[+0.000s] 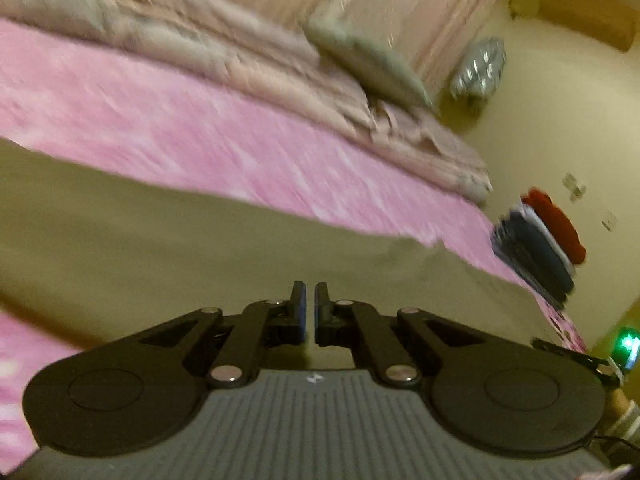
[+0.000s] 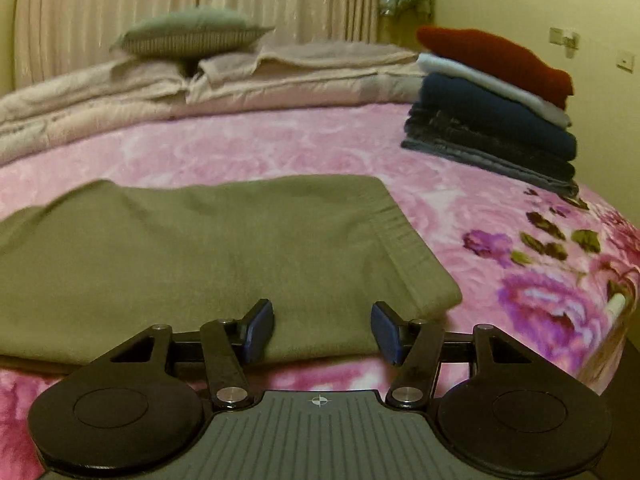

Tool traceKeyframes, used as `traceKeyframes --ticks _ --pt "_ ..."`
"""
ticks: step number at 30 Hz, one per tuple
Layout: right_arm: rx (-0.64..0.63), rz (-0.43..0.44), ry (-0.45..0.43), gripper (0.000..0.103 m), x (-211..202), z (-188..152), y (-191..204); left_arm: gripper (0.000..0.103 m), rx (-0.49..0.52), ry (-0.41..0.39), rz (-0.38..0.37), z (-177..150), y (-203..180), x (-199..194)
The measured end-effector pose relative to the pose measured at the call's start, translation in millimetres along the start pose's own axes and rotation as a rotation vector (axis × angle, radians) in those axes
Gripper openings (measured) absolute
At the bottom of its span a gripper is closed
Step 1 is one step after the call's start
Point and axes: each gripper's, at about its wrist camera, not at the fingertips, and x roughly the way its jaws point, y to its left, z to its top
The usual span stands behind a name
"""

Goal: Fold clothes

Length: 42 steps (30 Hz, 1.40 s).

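Observation:
An olive garment (image 2: 224,248) lies folded flat on the pink floral blanket (image 2: 280,144), its ribbed hem towards the right. My right gripper (image 2: 322,332) is open at the garment's near edge, and the cloth runs between its blue pads (image 2: 260,332) without being pinched. In the blurred, tilted left wrist view my left gripper (image 1: 310,312) is low over the olive garment (image 1: 160,240). Its jaws are shut to a thin slit that appears to hold olive cloth. The right gripper's body (image 1: 580,360) shows at the right edge.
A stack of folded clothes (image 2: 492,112) with a red piece on top sits at the bed's far right corner. Beige bedding (image 2: 200,84) and a grey pillow (image 2: 188,34) lie along the headboard. The bed edge (image 2: 616,312) drops off on the right.

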Motion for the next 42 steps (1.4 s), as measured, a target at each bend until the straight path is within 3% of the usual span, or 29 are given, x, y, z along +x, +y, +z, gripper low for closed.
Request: traceKeyframes --ticks 3,6,8,9,11,13,15,17,19,22,23,24,27,29,32,36,40,42 --pt "0.07 0.004 0.017 0.058 -18 5 3 0.0 -0.063 -0.072 0.103 13 28 -29" --pt "0.129 0.082 0.015 0.058 -41 11 8 0.001 -0.116 -0.111 0.191 31 65 -48" --pt "0.164 0.077 0.034 0.058 -43 11 9 0.002 -0.126 -0.073 0.272 38 96 -45" --pt "0.182 0.073 0.046 0.058 -44 11 10 0.001 -0.148 -0.054 0.355 40 116 -42" --pt "0.207 0.089 0.061 0.058 -44 9 12 0.003 -0.147 -0.063 0.379 47 144 -44" --pt "0.231 0.107 0.075 0.058 -44 8 14 0.0 -0.141 -0.092 0.462 64 160 -50" --pt "0.196 0.083 0.063 0.058 -46 9 21 0.0 -0.152 -0.157 0.483 81 165 -59" --pt "0.166 0.089 0.041 0.058 -47 13 30 0.0 -0.15 -0.176 0.414 91 164 -61" --pt "0.141 0.118 0.029 0.058 -41 17 39 0.001 -0.065 -0.13 0.386 94 155 -48" --pt "0.105 0.163 0.012 0.058 -30 23 54 0.004 0.046 -0.024 0.427 84 152 -21" --pt "0.086 0.164 0.015 0.058 -25 23 57 0.003 0.045 -0.024 0.447 81 158 -17" --pt "0.065 0.162 0.02 0.058 -20 23 60 0.003 0.006 -0.051 0.447 82 167 -19" --pt "0.003 0.095 0.028 0.058 -12 23 58 0.002 -0.081 -0.151 0.554 85 181 -42" --pt "-0.009 0.07 0.008 0.058 -16 25 51 0.002 -0.112 -0.165 0.59 86 181 -57" --pt "0.007 0.112 -0.004 0.058 -25 23 44 0.003 -0.089 -0.117 0.62 76 159 -65" --pt "-0.009 0.096 0.083 0.058 -15 3 46 0.008 -0.058 -0.053 0.66 63 130 -75" --pt "0.007 0.075 0.119 0.059 -34 1 41 0.008 -0.027 0.012 0.7 49 101 -85" --pt "0.029 0.069 0.109 0.061 -51 0 37 0.015 -0.011 0.044 0.719 43 87 -90"
